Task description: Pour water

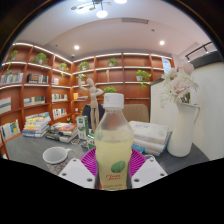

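Observation:
A clear plastic bottle (113, 145) with a white cap, pale yellow-green liquid and a green leaf label stands upright between my gripper's (112, 165) fingers. Both magenta pads (89, 160) press against its sides, so the gripper is shut on it, and the bottle appears lifted above the dark table (25, 155). A white cup (55, 157) sits on the table to the left of the fingers, a little below the bottle's middle. The bottle's base is hidden between the fingers.
A tall white vase (182, 128) with pale flowers stands right of the bottle. A folded white cloth or box (150, 136) lies behind it. Books (38, 126) are stacked at the left. Lit bookshelves (40, 85) line the back wall.

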Action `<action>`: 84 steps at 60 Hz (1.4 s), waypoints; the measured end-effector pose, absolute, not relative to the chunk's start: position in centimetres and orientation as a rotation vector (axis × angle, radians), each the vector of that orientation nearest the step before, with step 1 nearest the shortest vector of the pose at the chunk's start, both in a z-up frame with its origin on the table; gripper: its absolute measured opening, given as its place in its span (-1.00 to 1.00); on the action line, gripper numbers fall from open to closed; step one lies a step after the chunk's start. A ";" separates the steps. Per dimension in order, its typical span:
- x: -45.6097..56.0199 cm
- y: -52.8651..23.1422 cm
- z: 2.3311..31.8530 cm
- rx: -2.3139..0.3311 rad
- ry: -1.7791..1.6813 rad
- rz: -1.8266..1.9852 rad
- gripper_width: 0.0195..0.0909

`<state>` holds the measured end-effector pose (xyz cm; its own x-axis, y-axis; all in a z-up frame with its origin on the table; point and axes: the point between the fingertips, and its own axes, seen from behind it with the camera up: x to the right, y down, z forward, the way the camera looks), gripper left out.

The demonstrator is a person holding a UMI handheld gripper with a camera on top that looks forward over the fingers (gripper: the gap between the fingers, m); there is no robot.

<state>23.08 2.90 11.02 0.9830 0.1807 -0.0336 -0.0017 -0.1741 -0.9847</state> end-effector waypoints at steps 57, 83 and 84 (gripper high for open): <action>25.7 -10.3 11.7 -1.801 0.049 0.056 0.70; 24.9 -16.6 16.1 -1.745 0.043 -0.007 0.71; 24.8 -16.7 16.3 -1.744 0.042 -0.004 0.71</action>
<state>24.82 -16.74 16.29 0.9993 -0.0304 -0.0206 -0.0255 -0.1720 -0.9848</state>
